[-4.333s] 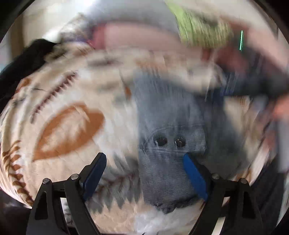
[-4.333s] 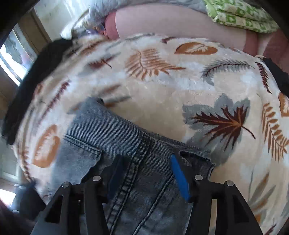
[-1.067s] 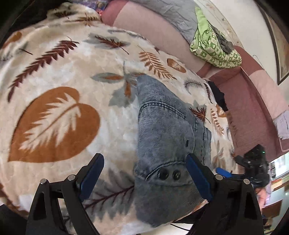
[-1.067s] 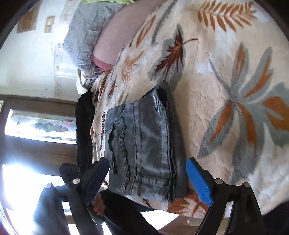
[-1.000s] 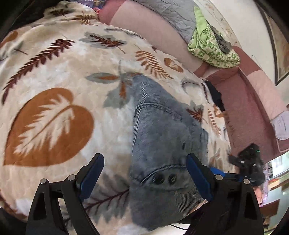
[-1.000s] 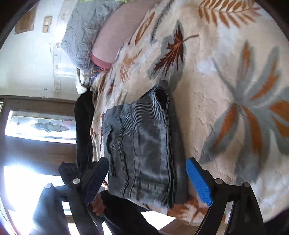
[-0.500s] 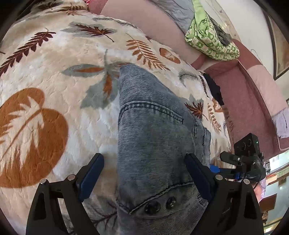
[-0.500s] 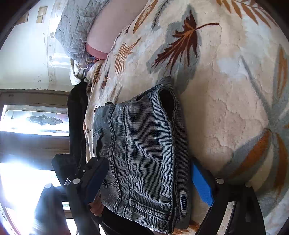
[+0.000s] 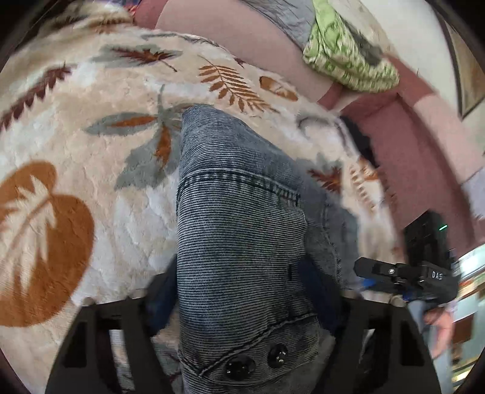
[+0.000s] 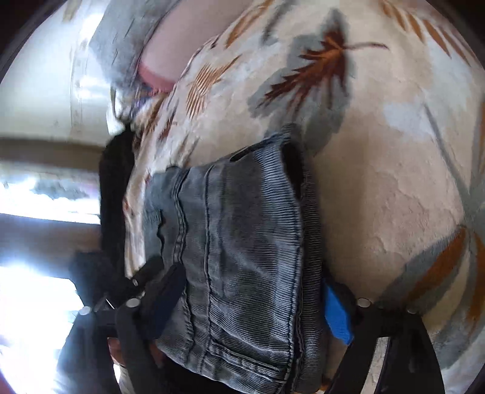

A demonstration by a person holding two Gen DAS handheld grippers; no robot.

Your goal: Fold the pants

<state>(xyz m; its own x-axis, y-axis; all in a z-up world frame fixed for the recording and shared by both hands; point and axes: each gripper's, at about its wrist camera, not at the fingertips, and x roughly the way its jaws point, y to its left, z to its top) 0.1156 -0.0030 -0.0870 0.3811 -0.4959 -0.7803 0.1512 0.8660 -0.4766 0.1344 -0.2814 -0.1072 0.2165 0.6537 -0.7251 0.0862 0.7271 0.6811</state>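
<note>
The grey-blue denim pants (image 9: 242, 230) lie folded into a thick stack on the leaf-print blanket (image 9: 75, 169). My left gripper (image 9: 242, 300) straddles the waistband end with its two black buttons, one finger on each side of the stack, the jaws closing onto it. In the right wrist view the pants (image 10: 242, 242) show as a layered bundle. My right gripper (image 10: 251, 303) straddles the other end, a dark finger at the left and a blue pad (image 10: 336, 315) at the right, pressed against the sides. The right gripper also shows in the left wrist view (image 9: 403, 272).
The blanket covers a pink couch (image 9: 424, 133). A green patterned cloth (image 9: 348, 51) and a grey cushion (image 9: 272, 18) lie at its back. A black garment (image 10: 115, 188) lies at the blanket's edge by a bright window (image 10: 39, 194).
Both grippers have pushed forward over the folded pants and narrowed; their fingers now sit against the sides of the stack, which fills more of each view.
</note>
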